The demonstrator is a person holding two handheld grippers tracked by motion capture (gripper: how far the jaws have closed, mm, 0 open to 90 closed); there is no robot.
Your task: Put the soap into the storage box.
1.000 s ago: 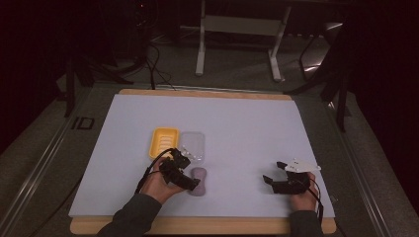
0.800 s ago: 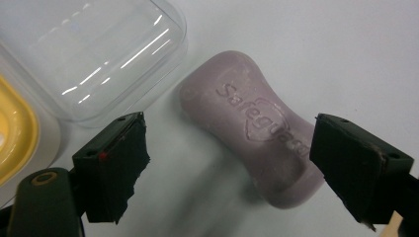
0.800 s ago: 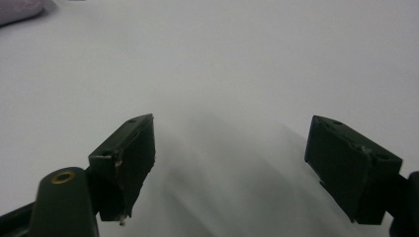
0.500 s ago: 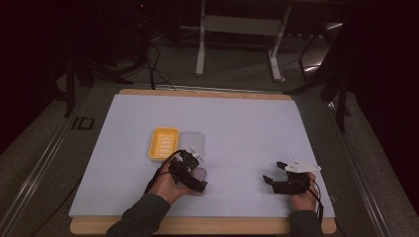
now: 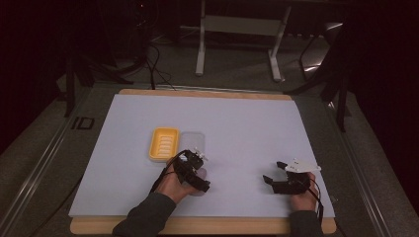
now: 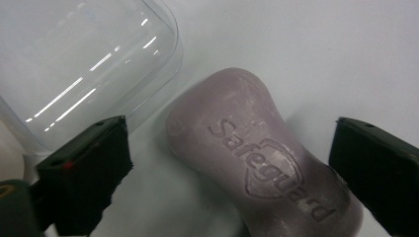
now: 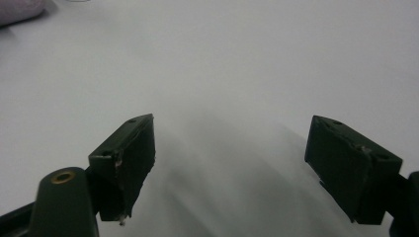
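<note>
Two handheld grippers at a white-covered table, a bar of soap between the jaws of the left one

High view: a yellow soap dish (image 5: 163, 144) and a clear plastic lid (image 5: 193, 141) lie side by side left of the middle of the white surface (image 5: 247, 128); just toward the near edge, the left gripper (image 5: 193, 170) covers most of the soap, while the right gripper (image 5: 274, 177) rests near the near right corner, jaws apart, well clear of everything. Left gripper view: the mauve soap bar (image 6: 262, 158), waisted and embossed "Safeguard", lies flat on the surface between the spread jaws, neither touching it; the lid's rounded corner (image 6: 89, 64) sits just beside the bar. Right gripper view: jaws wide open over bare white surface, the soap's edge (image 7: 20, 10) at the far top-left corner
</note>
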